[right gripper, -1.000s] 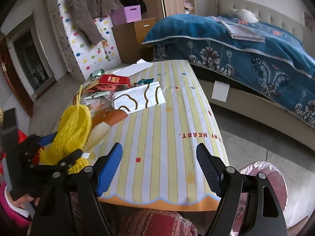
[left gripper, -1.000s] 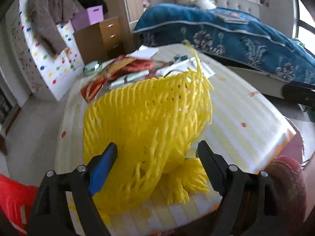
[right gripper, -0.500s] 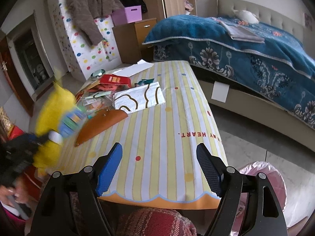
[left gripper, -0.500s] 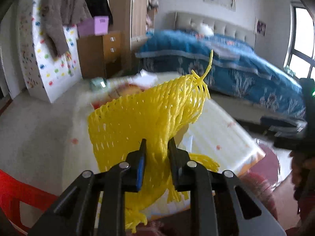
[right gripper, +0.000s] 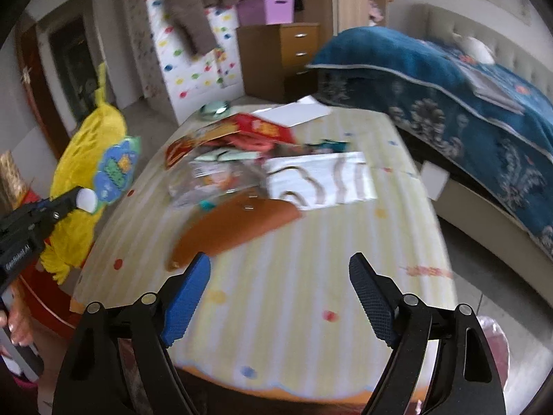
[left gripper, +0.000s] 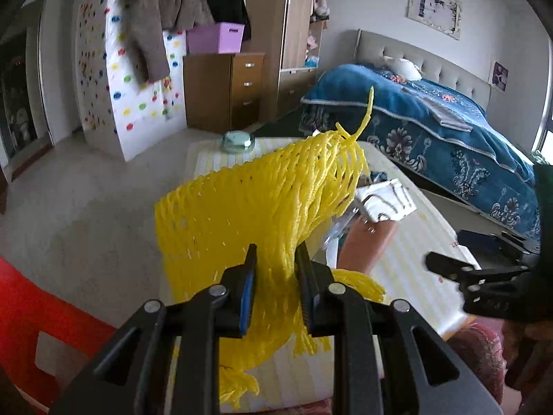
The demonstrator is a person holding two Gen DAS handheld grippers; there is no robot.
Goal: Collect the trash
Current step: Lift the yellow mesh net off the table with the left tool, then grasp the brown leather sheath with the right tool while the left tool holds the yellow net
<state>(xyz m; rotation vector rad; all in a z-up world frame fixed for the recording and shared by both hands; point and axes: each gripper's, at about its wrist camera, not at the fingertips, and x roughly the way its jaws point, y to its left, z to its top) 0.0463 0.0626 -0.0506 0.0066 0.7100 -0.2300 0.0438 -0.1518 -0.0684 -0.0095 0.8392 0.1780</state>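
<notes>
Yellow foam net [left gripper: 262,207] pinched by left fingers [left gripper: 249,276], right fingers [right gripper: 369,297] wide

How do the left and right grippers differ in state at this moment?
The left gripper has its jaws shut on the yellow foam net sleeve, lifted off the striped yellow tablecloth; the right gripper has its jaws wide open, empty, above that tablecloth. Both have black arms with blue pads.

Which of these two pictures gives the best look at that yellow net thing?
The left wrist view: the yellow foam net fills the middle of it, sharp enough to see the mesh, pinched between the fingers of the left gripper. The right wrist view shows it only at the left edge, blurred, but reveals a blue-green label on it.
</notes>
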